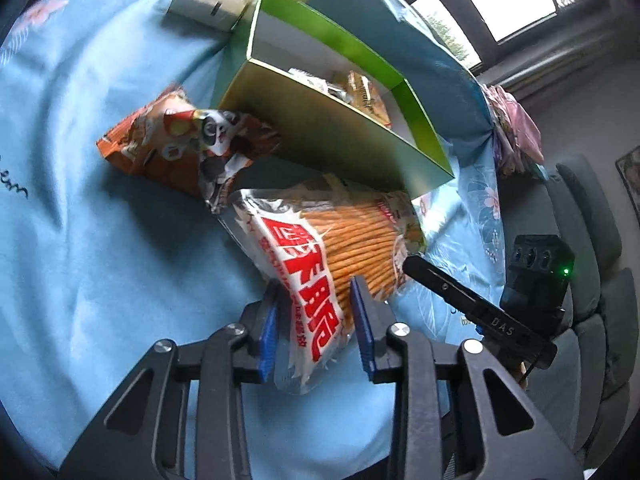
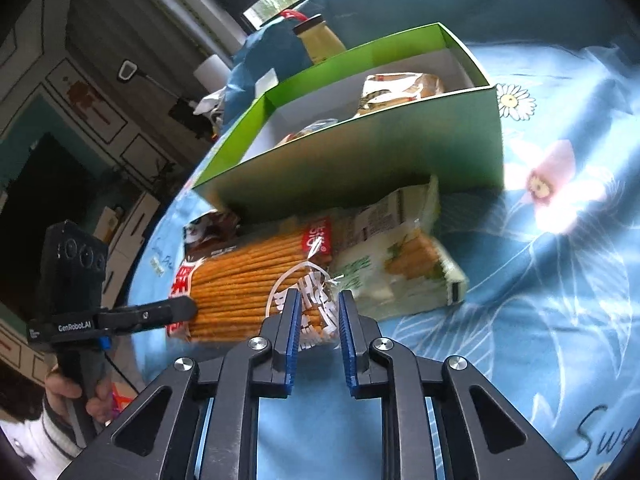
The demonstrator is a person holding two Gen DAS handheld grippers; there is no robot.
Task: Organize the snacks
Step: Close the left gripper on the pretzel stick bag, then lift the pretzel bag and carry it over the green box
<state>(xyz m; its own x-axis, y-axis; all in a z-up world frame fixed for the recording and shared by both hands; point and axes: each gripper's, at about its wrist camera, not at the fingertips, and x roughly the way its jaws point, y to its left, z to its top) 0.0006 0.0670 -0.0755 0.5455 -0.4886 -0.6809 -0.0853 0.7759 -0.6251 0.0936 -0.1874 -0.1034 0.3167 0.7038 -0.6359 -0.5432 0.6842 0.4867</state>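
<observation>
left gripper [image 1: 318, 320] sits low centre in the left wrist view, blue pads part-open with the end of the biscuit-stick bag [image 1: 336, 256] between them; pads look to be touching the crinkled sealed end, but i can't tell if it's a firm clamp. right gripper [image 2: 319, 316] low centre in the right wrist view, pads narrowly apart around the opposite twisted, tied end of the same biscuit-stick bag [image 2: 256, 284]; looks pinched, film bunched between the pads. the bag lies on the light blue floral tablecloth [image 1: 100, 220] just in front of the green box [image 1: 336, 120], which sits upper centre of the left view with its near wall touching or just over the bag's far edge. box is open-topped, white inside, with a few wrapped snacks [image 2: 400, 90] in it. orange panda bag [image 1: 188, 140] lies left of centre in the left view, just beside the box's near corner and touching the stick bag's top. green-and-white packet [image 2: 404, 272] lies right of the stick bag in the right view, partly under it. yellow-lidded bottle [image 2: 318, 40] stands behind the box, upper centre of the right view. the other handheld unit shows at each frame's edge.
</observation>
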